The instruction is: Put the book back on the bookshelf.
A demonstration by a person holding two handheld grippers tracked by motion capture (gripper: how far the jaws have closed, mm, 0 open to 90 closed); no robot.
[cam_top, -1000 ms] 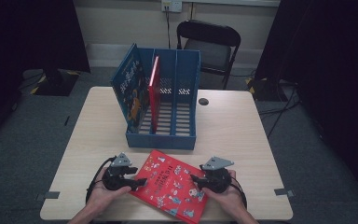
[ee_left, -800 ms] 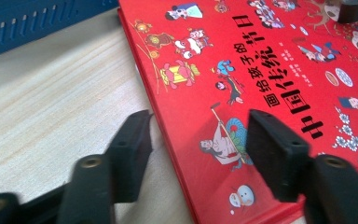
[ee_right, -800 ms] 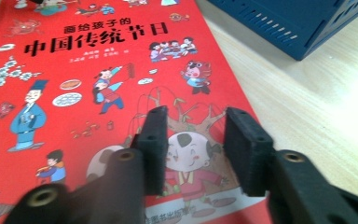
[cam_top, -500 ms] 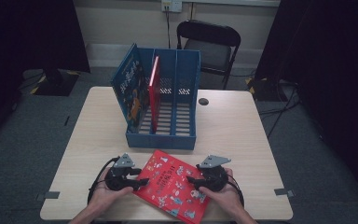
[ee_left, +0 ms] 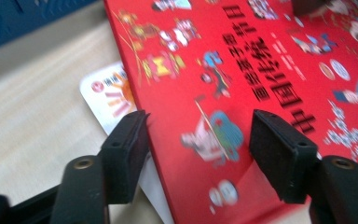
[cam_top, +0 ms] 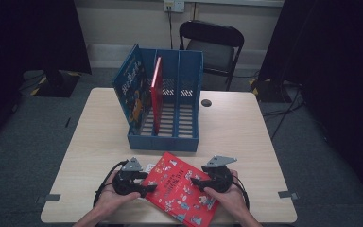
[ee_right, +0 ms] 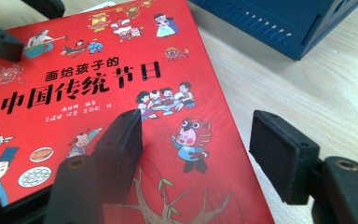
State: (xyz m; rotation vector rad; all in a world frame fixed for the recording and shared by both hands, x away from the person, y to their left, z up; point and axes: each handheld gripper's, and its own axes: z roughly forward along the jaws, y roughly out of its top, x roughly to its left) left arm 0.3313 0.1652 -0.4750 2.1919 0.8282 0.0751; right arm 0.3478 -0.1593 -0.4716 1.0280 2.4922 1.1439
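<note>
Slipping is the risk: red book (cam_top: 182,189) lies flat on the worktop (cam_top: 246,137), both grippers' fingers, left (cam_top: 147,187) and right (cam_top: 194,181), just opened wide astride its edges, gripping nothing; a shallow bite could drop it.

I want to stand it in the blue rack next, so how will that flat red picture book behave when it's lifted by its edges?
The red picture book looks thin and wide, so it may sag if lifted by one edge. Its cover shows a sheen, so pads could slip. Lying flat on the table, partly over a white card, it gives little edge to grip. Both claws, left and right, stand open.
</note>
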